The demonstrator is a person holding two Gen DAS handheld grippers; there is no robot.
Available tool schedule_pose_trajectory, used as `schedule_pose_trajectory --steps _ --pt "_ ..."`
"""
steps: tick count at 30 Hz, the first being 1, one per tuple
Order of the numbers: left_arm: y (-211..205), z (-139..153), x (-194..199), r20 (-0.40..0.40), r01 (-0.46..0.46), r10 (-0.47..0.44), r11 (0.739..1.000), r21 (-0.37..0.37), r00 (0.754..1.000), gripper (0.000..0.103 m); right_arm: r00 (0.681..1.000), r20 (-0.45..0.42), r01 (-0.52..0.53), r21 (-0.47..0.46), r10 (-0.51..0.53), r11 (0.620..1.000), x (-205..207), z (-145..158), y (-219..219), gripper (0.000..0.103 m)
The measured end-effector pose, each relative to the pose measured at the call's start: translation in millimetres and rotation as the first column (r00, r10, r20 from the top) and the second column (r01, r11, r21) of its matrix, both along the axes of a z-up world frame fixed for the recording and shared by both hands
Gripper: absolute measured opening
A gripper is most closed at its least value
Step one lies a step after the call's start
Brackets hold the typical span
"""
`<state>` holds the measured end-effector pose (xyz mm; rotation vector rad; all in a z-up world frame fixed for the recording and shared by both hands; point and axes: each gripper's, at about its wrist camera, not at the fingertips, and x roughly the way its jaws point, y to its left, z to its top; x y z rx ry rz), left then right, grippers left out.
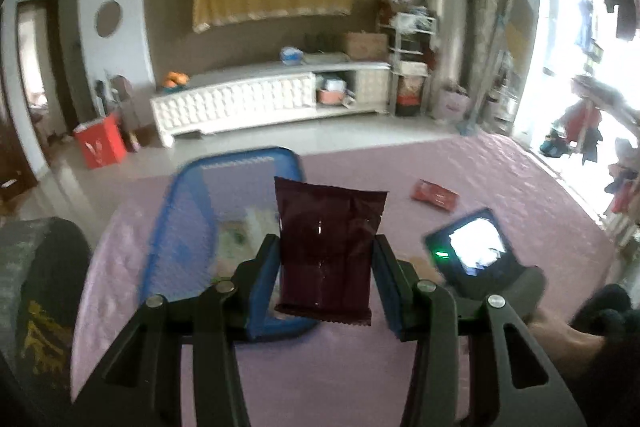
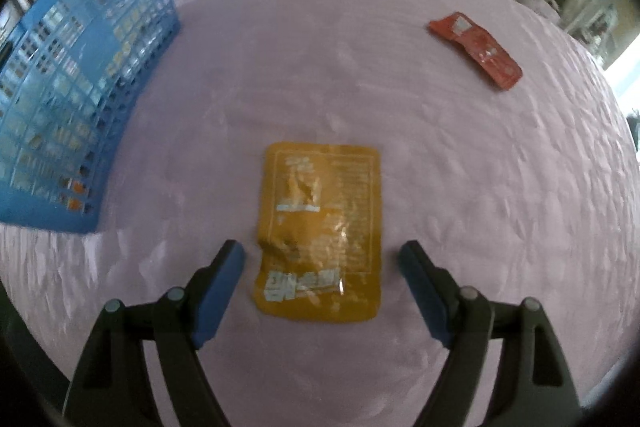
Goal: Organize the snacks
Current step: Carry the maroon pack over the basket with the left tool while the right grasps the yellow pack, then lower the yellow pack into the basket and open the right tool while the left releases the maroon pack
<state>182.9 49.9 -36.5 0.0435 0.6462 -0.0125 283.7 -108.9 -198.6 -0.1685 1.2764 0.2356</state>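
My left gripper [image 1: 326, 247] is shut on a dark maroon snack packet [image 1: 328, 247], which it holds upright above the pink table, just right of the blue mesh basket [image 1: 188, 211]. Pale packets lie inside that basket. My right gripper [image 2: 322, 251] points down with its jaws wide open, one on each side of the lower half of a flat orange packet [image 2: 320, 231] that lies on the table; neither pad touches it. A red packet [image 2: 476, 49] lies at the far right, also seen as the red packet [image 1: 434, 195] in the left wrist view. The blue basket [image 2: 80, 87] stands to the left.
The pink quilted cloth [image 2: 440, 167] covers the whole table. The right hand's gripper body with its lit screen [image 1: 476, 247] is low at the right of the left wrist view, a hand [image 1: 568, 343] behind it. A white cabinet [image 1: 260, 103] and a red box [image 1: 102, 143] stand beyond the table.
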Motion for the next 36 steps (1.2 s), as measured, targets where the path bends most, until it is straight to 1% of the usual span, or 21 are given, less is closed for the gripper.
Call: schedule_pose_trajectory --steps 2,4,5,6,7,8,11,12,14,17,19,22,25,29,33,36 --pt "12.5 -0.7 2.1 0.014 -0.034 0.034 0.999 0.039 0.999 0.044 1.000 0.014 0.010 0.000 -0.010 1.000 -0.4 -3.0 4.5 0.081" --pt "24.4 -1.3 6.1 0.034 -0.071 0.069 0.993 0.091 0.997 0.044 1.000 0.031 0.001 0.005 -0.001 1.000 -3.4 -1.4 9.0 0.066" --pt "32.6 -1.8 9.3 0.040 -0.090 0.086 0.990 0.112 0.996 0.044 0.999 0.036 -0.009 0.006 0.008 1.000 -5.3 -0.2 9.9 0.062" --pt "37.9 -2.1 11.5 0.041 -0.095 0.091 0.989 0.112 0.995 0.044 0.999 0.037 -0.015 0.008 0.015 1.000 -8.5 1.2 13.1 0.057" --pt "44.7 -2.8 14.7 0.037 -0.099 0.096 0.990 0.105 0.995 0.044 0.999 0.041 -0.027 0.008 0.027 1.000 -11.2 2.0 15.0 0.054" --pt "51.1 -3.8 17.4 0.034 -0.105 0.102 0.990 0.095 0.994 0.044 0.998 0.046 -0.035 0.008 0.034 0.999 -12.9 2.5 15.3 0.053" --pt "69.6 -8.8 26.6 0.016 -0.126 0.125 0.990 0.056 0.992 0.044 0.997 0.057 -0.050 0.011 0.049 0.999 -17.6 3.4 16.1 0.046" --pt "71.9 -10.4 26.4 0.009 -0.128 0.127 0.991 0.044 0.992 0.044 0.996 0.062 -0.060 0.012 0.059 0.998 -20.3 4.5 14.7 0.030" --pt "77.8 -13.9 25.0 -0.001 -0.134 0.134 0.991 0.025 0.991 0.044 0.995 0.060 -0.076 0.018 0.075 0.997 -27.9 8.7 14.0 0.030" --pt "81.3 -17.0 20.8 -0.009 -0.138 0.139 0.990 0.021 0.990 0.044 0.993 0.067 -0.098 0.012 0.097 0.995 -39.9 10.9 17.5 0.029" --pt "81.9 -17.2 18.7 -0.011 -0.142 0.142 0.990 0.021 0.990 0.044 0.994 0.059 -0.093 0.040 0.091 0.995 -43.7 13.4 15.5 0.028" --pt "84.7 -13.9 15.1 -0.015 -0.144 0.144 0.989 0.020 0.989 0.044 0.994 0.070 -0.090 0.073 0.085 0.993 -49.1 27.4 10.1 0.027" --pt "88.0 -9.9 10.8 -0.018 -0.146 0.147 0.989 0.021 0.989 0.044 0.989 0.116 -0.107 0.094 0.096 0.990 -54.9 51.7 13.7 0.027" --pt "93.8 -4.3 5.8 -0.024 -0.138 0.138 0.990 0.005 0.990 0.044 0.977 0.186 -0.131 0.133 0.105 0.982 -62.0 91.7 21.5 0.027" --pt "98.4 0.9 1.7 -0.027 -0.131 0.131 0.991 0.000 0.991 0.044 0.957 0.257 -0.178 0.165 0.131 0.970 -64.3 135.4 34.6 0.028" --pt "101.8 5.6 1.7 -0.024 -0.128 0.127 0.992 -0.009 0.992 0.044 0.938 0.302 -0.228 0.169 0.170 0.959 -67.8 159.4 48.7 0.027"
